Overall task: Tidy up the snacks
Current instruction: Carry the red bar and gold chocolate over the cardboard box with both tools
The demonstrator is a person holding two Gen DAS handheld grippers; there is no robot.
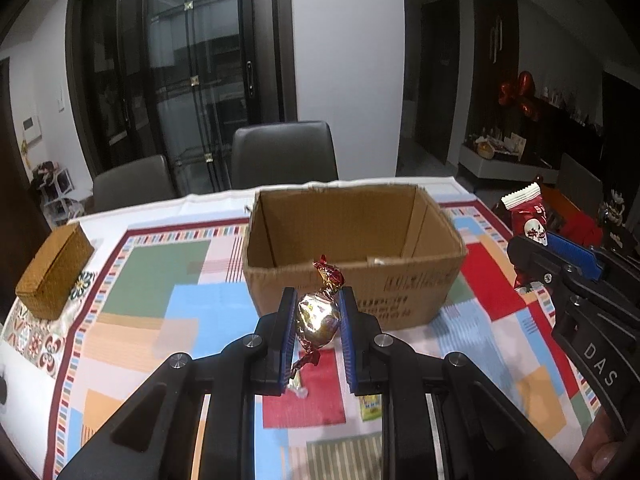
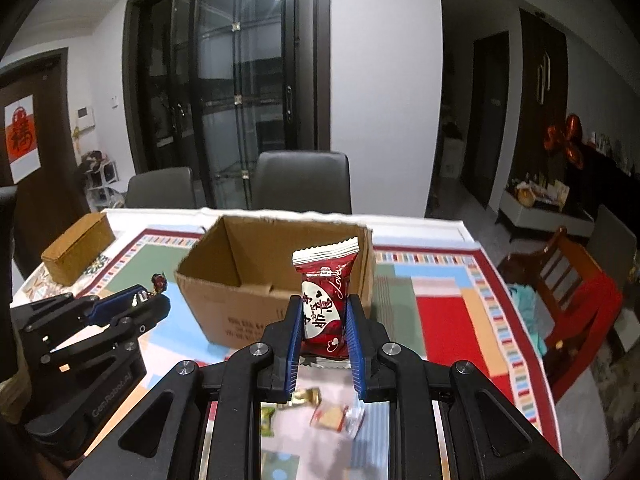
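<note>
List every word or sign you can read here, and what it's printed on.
"DAS": right gripper body.
"Gen Robot.AI": left gripper body.
"Love": red snack packet; its Chinese characters are unclear to me.
Cardboard box: print too blurred.
Red door poster: one Chinese character, not clearly legible.

My left wrist camera sits just behind its own blue-padded fingers [image 1: 347, 322] and looks forward and slightly down across the table with the patchwork-coloured cloth [image 1: 152, 280], close to the open brown cardboard box [image 1: 352, 240]. My right wrist camera rides the same way behind its fingers [image 2: 352, 332], facing the same box [image 2: 256, 280] from a spot further right. Both views share the box, the woven tan lidded box [image 1: 54, 270] [image 2: 78, 254], two grey chairs [image 1: 284, 152] [image 2: 300, 182] and dark glass doors [image 1: 180, 72] [image 2: 224, 92]. Each camera catches the other gripper at its edge: right gripper [image 1: 554, 256], left gripper [image 2: 138, 306].
</note>
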